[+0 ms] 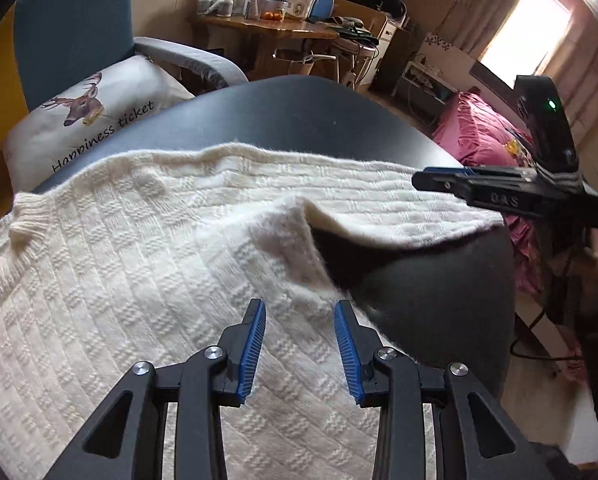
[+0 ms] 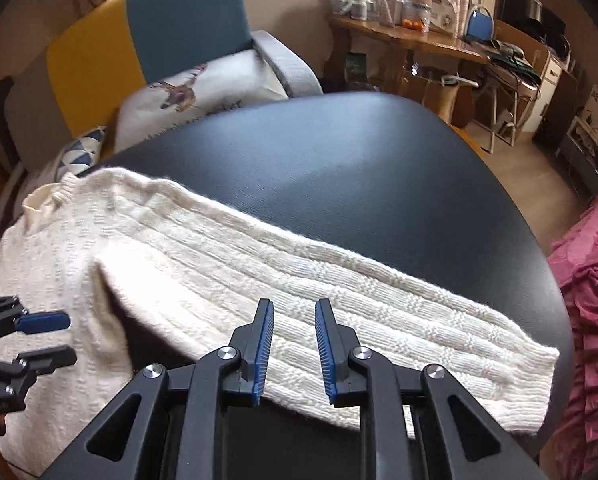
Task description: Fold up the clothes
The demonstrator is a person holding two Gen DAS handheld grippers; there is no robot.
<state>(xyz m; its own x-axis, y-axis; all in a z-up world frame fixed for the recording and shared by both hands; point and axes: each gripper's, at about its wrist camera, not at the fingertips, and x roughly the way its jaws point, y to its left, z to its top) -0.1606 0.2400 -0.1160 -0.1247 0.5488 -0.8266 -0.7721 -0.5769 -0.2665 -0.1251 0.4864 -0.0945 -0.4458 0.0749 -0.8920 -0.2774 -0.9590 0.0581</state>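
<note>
black table holds sweater; both hand-held grippers parted, empty.

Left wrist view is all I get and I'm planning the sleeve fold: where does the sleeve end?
Observer: The sleeve runs out flat across the table; its cuff lies at the table's right edge, still on the top.
Operator: Is the right gripper holding it?
Observer: No. The right gripper hovers open over the sleeve's middle, nothing between its pads.
Operator: Anything on the table past the sleeve?
Observer: Only bare dark top shows there; the sweater takes up the left, where the left gripper stands open over it.
</note>
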